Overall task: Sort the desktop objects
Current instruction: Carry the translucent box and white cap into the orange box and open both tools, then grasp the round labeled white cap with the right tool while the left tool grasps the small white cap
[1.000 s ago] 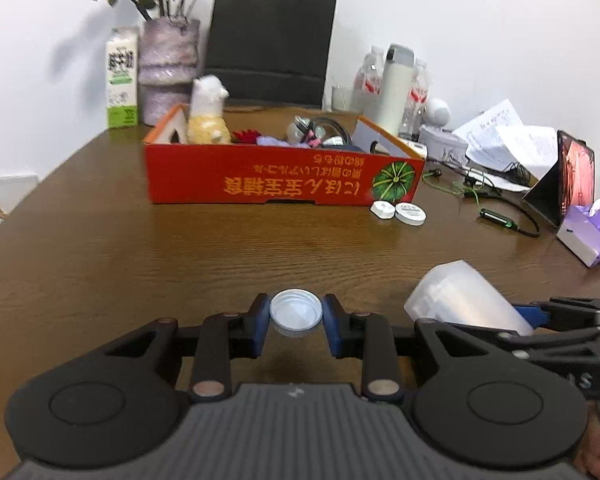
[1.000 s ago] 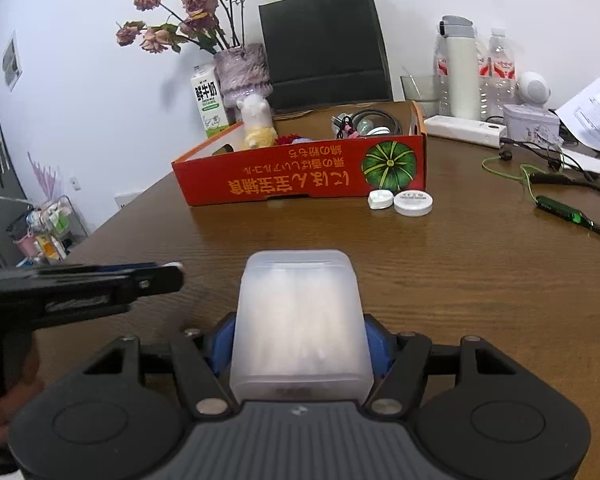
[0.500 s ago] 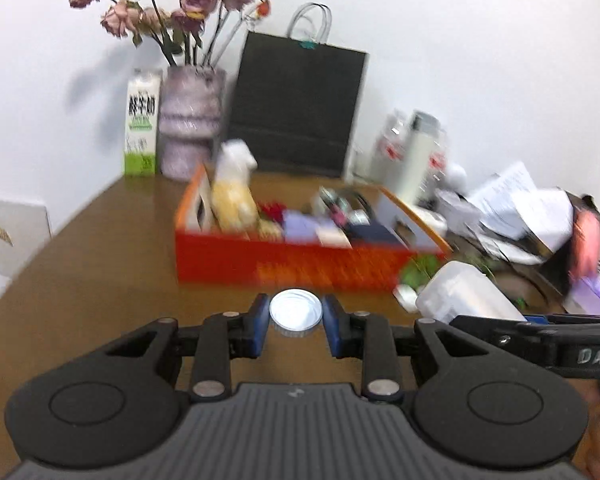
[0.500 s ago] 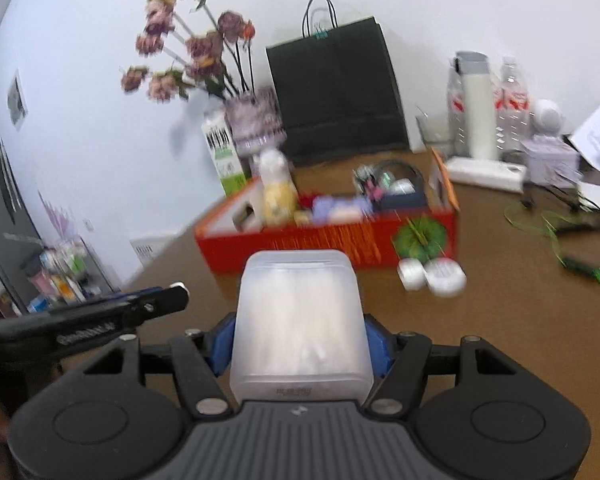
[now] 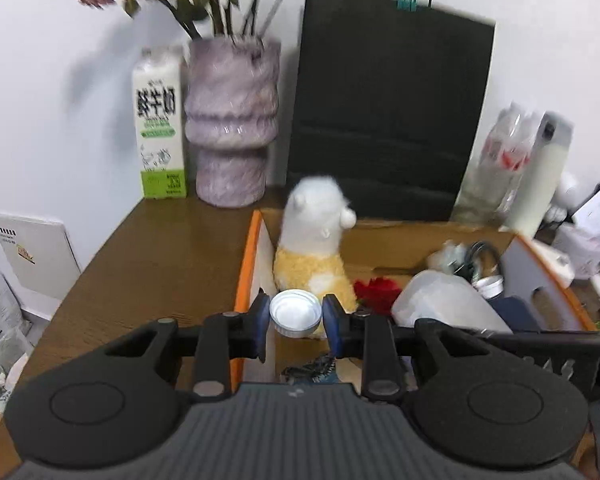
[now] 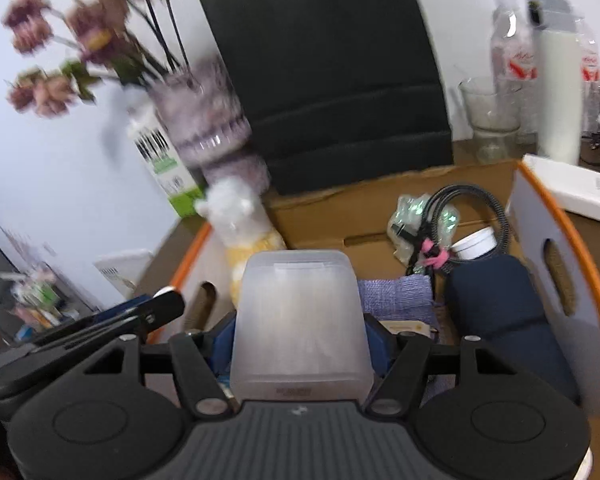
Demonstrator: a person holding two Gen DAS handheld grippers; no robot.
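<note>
My left gripper point(image 5: 295, 316) is shut on a small white round lid point(image 5: 295, 313) and holds it over the left end of the orange cardboard box point(image 5: 245, 264). My right gripper point(image 6: 302, 340) is shut on a frosted plastic container point(image 6: 300, 320) and holds it over the box's middle point(image 6: 556, 216); the container also shows in the left wrist view point(image 5: 444, 308). Inside the box are a white and yellow plush toy point(image 5: 316, 240), a red item point(image 5: 376, 290), a purple cloth point(image 6: 396, 292), a dark blue bundle point(image 6: 500, 312), a coiled black cable point(image 6: 468, 208) and a small white jar point(image 6: 474, 244).
Behind the box stand a purple vase point(image 5: 232, 128) with dried flowers, a milk carton point(image 5: 160, 124) and a black paper bag point(image 5: 388, 120). Bottles and a white thermos point(image 5: 540, 176) stand at the back right, with a glass point(image 6: 488, 120) and a white power strip point(image 6: 572, 188).
Both grippers have moved forward and up from the bare table to above the orange box, still holding the lid and the container. The box now fills the lower views.
</note>
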